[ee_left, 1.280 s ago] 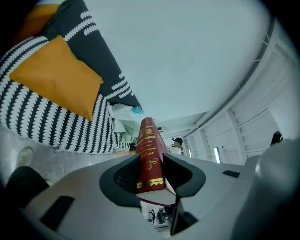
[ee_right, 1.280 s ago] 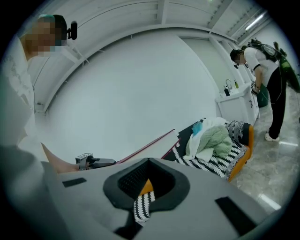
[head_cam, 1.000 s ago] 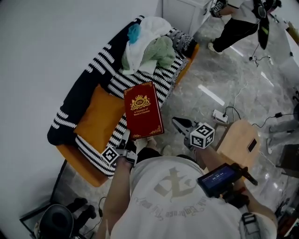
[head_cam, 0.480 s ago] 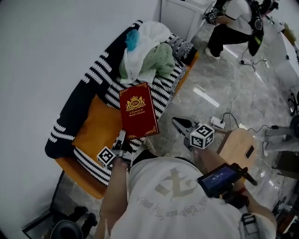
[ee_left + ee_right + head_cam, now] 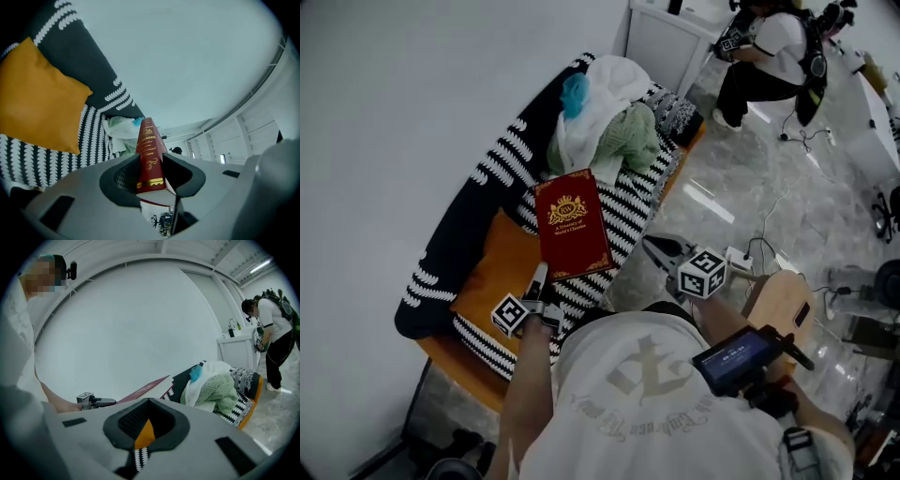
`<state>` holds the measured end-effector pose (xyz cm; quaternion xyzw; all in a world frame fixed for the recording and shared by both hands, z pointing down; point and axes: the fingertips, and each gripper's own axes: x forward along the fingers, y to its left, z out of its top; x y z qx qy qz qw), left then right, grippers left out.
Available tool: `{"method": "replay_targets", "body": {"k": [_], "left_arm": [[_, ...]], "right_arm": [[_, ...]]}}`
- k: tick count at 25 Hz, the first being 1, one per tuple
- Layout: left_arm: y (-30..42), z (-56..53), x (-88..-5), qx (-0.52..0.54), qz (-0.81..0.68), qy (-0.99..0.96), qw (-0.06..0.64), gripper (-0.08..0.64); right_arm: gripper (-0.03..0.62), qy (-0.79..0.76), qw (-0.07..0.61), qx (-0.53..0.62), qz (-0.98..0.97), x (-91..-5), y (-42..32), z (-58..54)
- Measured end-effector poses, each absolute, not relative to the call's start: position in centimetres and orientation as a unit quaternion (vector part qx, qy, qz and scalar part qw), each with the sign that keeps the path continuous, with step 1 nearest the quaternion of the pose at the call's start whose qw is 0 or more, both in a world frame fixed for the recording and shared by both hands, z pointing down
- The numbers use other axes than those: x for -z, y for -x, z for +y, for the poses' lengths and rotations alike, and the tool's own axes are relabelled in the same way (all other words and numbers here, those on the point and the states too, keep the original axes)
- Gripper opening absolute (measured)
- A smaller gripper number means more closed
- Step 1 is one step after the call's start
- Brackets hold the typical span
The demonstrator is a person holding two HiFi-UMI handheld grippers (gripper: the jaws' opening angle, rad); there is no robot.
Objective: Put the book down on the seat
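Note:
A dark red book (image 5: 572,225) with gold print hangs face up over the sofa seat (image 5: 628,202), which is covered by a black-and-white patterned blanket. My left gripper (image 5: 540,277) is shut on the book's near edge. In the left gripper view the book (image 5: 151,154) stands spine-up between the jaws of the left gripper (image 5: 152,177). The right gripper (image 5: 656,249) hovers over the floor just right of the sofa, holding nothing. In the right gripper view this right gripper (image 5: 148,403) has its jaws together.
An orange cushion (image 5: 502,267) lies on the seat left of the book. A pile of white and green clothes (image 5: 609,117) fills the sofa's far end. A wooden stool (image 5: 783,295) and cables are at the right. A person (image 5: 769,52) bends by a white cabinet (image 5: 666,33).
The left gripper and the book have drifted slightly left, toward the orange cushion. The right gripper has hardly moved.

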<state>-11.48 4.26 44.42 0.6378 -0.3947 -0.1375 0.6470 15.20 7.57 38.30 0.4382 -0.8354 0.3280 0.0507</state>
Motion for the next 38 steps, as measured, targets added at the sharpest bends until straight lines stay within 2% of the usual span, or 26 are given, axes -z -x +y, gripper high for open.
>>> {"method": "replay_targets", "body": {"k": [13, 18, 23, 28, 38], "left_arm": [[13.3, 3.9, -43.6, 0.129, -0.426, -0.622, 0.645, 0.158], [15.1, 2.2, -46.4, 0.13, -0.42, -0.623, 0.647, 0.158], [13.2, 3.1, -44.6, 0.132, -0.432, -0.638, 0.623, 0.156], [11.6, 3.4, -43.6, 0.062, -0.348, -0.651, 0.671, 0.156], [12.2, 3.7, -43.4, 0.106, -0.37, -0.642, 0.663, 0.156]], "right_arm": [[0.014, -0.406, 0.069, -0.323, -0.852, -35.9, -13.2, 4.5], [0.014, -0.404, 0.081, -0.317, -0.854, -38.3, -11.8, 2.5], [0.014, -0.394, 0.061, -0.298, -0.867, -37.0, -14.1, 2.6], [0.014, -0.48, 0.078, -0.332, -0.809, -34.5, -14.2, 7.5], [0.014, -0.451, 0.087, -0.308, -0.833, -32.9, -13.6, 5.6]]}}
